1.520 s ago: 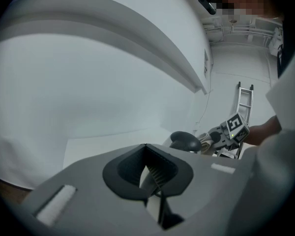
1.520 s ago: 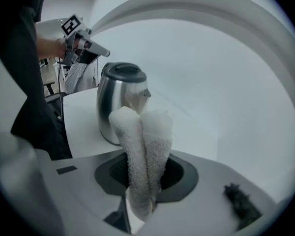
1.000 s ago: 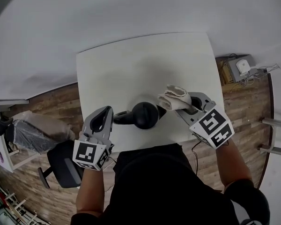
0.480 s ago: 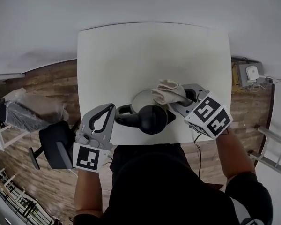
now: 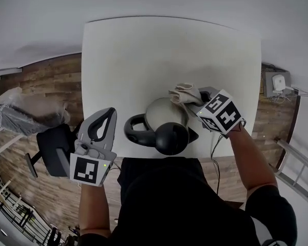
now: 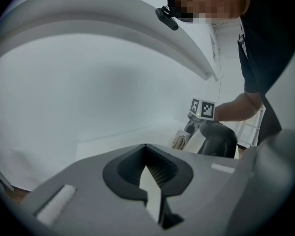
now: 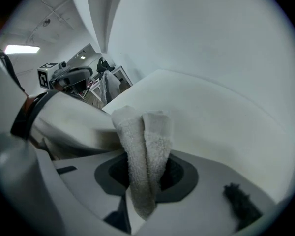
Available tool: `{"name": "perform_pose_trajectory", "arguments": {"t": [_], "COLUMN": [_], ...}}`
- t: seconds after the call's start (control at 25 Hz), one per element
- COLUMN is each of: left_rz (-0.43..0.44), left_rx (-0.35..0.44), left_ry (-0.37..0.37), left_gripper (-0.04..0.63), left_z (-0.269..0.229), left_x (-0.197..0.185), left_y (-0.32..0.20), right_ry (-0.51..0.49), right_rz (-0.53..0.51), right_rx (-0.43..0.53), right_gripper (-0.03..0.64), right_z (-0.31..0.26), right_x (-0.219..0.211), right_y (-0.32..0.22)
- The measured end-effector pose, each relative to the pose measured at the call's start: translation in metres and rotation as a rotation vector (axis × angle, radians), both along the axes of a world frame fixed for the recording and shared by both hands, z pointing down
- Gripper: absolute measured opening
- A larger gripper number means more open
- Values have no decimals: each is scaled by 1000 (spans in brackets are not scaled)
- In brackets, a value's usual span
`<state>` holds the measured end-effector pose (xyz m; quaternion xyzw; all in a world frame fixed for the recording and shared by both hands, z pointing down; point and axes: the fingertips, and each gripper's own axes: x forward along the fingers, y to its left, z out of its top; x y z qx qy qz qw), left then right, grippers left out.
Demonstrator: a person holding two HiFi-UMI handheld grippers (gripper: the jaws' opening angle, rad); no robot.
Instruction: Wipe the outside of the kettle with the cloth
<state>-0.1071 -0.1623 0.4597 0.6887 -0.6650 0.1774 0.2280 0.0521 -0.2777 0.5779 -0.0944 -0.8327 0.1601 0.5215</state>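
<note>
So closest to me, the left gripper (image 6: 146, 149) hangs off the table's near-left corner with its jaws pressed together and nothing in them. It isn't touching the kettle (image 5: 161, 113) at all, just sitting beside the black handle (image 5: 135, 130). The kettle stands close to the front edge of the white table (image 5: 143, 55), with its black lid (image 5: 170, 138) on the near side and the pale body behind it. On the far-right side of that body is the right gripper (image 7: 147, 161), clamped tight on a folded wad of beige cloth (image 7: 142, 141). The fold sticks up out of the jaws and, going by the right gripper view, lies against the kettle's curved wall. So I'd say the wipe is underway, with only that one flank covered. My take on doing it well: keep the towel fold flat on the curve, not just the tip, and sweep round the body in overlapping passes rather than dabbing. Don't let the hard jaws scrape the shell either. The kettle is unsupported and near the edge, so a sideways push could probably slide or rock it. I'd bring the idle left gripper onto the handle to steady it. Beyond the kettle it's just bare tabletop.
</note>
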Motion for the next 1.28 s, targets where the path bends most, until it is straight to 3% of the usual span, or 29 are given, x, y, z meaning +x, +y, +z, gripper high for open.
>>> {"name": "perform_pose_trajectory", "arguments": {"t": [0.52,0.76,0.88,1.04,1.28], "left_rz": [-61,-18,18,108,201], "left_rx": [0,18,50,113,168], "left_ry": [82,137,164,148,163], "left_gripper": [6,7,7,6,7], "left_z": [26,33,31,26,18], "left_x": [-17,-10,-4,6,26], "left_y": [19,10,1,-15,-22], "right_ry": [121,54,-20,-125,-236], "right_rz": [19,147,190,165,-31], "right_rx": [-15,-62,3,137,285], "right_gripper": [101,101,101,101,101], "right_z": [49,29,-7,-73,-163], "right_x": [-4,1,8,5,-8], "right_y": [-5,-13,-22,-28,-1]}}
